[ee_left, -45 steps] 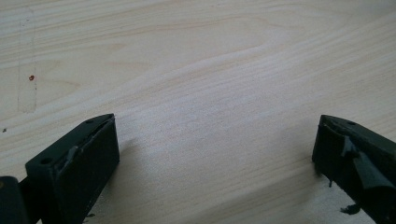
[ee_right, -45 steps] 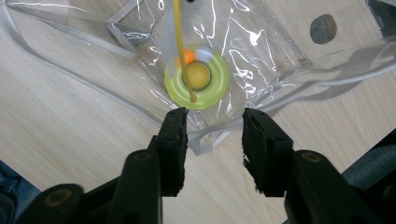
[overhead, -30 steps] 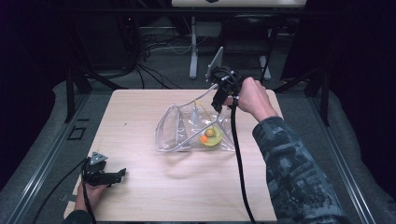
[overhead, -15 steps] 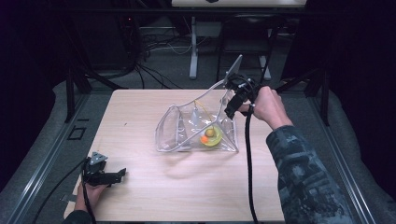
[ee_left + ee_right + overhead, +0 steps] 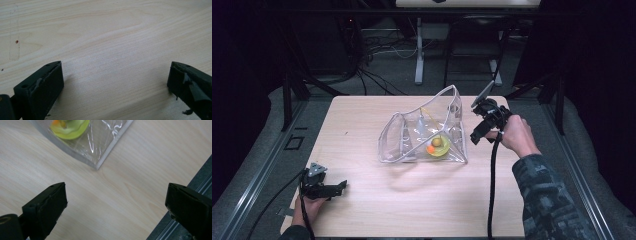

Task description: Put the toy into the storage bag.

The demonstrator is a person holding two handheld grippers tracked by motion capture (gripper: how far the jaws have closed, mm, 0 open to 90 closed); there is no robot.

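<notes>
Pale wood table (image 5: 377, 210), lit brightly from above, grain running along its length; a small red speck and faint pencil lines near one edge in the left gripper view. Dark room all round, walls lost in shadow. Grey floor (image 5: 382, 75) beyond the far edge, strewn with black cables (image 5: 372, 47). White stand leg (image 5: 418, 55) upright behind the far edge, black frame posts (image 5: 287, 95) off the far corners. Grey rails (image 5: 584, 195) along both side edges.
</notes>
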